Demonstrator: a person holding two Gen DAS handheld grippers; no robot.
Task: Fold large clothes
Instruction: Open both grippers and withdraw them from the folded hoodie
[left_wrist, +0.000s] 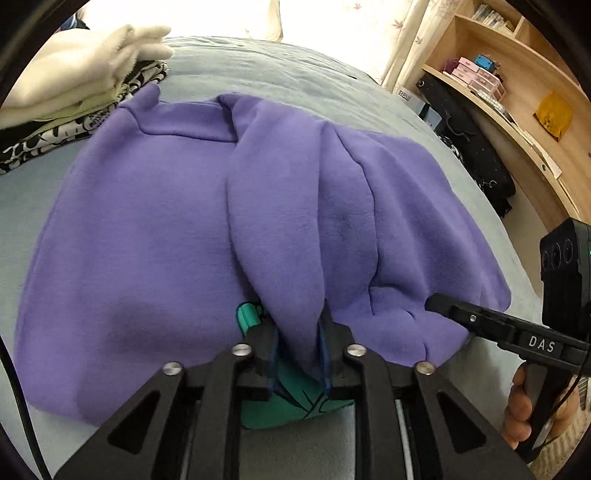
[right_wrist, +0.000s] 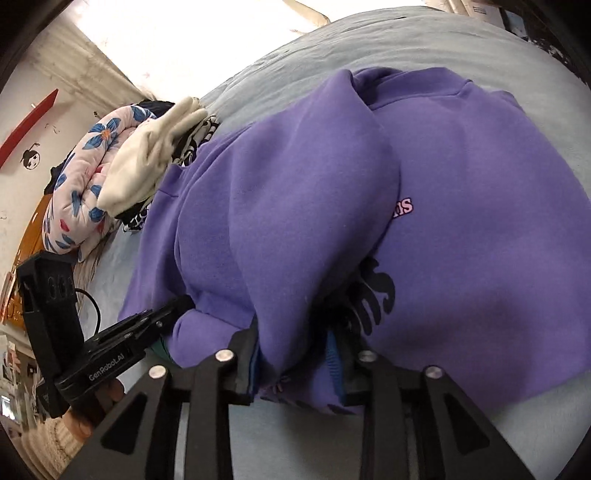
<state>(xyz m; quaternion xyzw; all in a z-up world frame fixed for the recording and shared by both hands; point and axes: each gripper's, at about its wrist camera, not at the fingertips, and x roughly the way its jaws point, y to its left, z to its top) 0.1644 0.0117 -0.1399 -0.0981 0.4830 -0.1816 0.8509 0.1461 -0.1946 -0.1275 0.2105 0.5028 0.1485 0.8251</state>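
A purple sweatshirt (left_wrist: 147, 240) (right_wrist: 480, 258) lies partly folded on the light blue bed (left_wrist: 258, 62) (right_wrist: 295, 74), with a thick fold running down its middle. My left gripper (left_wrist: 299, 339) is shut on the near end of that fold, and a teal printed patch (left_wrist: 295, 402) shows beneath it. My right gripper (right_wrist: 295, 350) pinches a bunched purple fold next to dark lettering (right_wrist: 376, 295). The other gripper shows from the side in each view: the right gripper (left_wrist: 439, 306) at the sweatshirt's near right corner, the left gripper (right_wrist: 177, 306) at its near left edge.
A stack of folded clothes (left_wrist: 55, 99) (right_wrist: 147, 166), cream on top of black-and-white print, sits at the bed's far left. A rolled floral quilt (right_wrist: 81, 177) lies beside it. Wooden shelves (left_wrist: 517, 92) and a black bag (left_wrist: 472, 155) stand to the right. A person's hand (left_wrist: 521, 410) holds the right gripper's handle.
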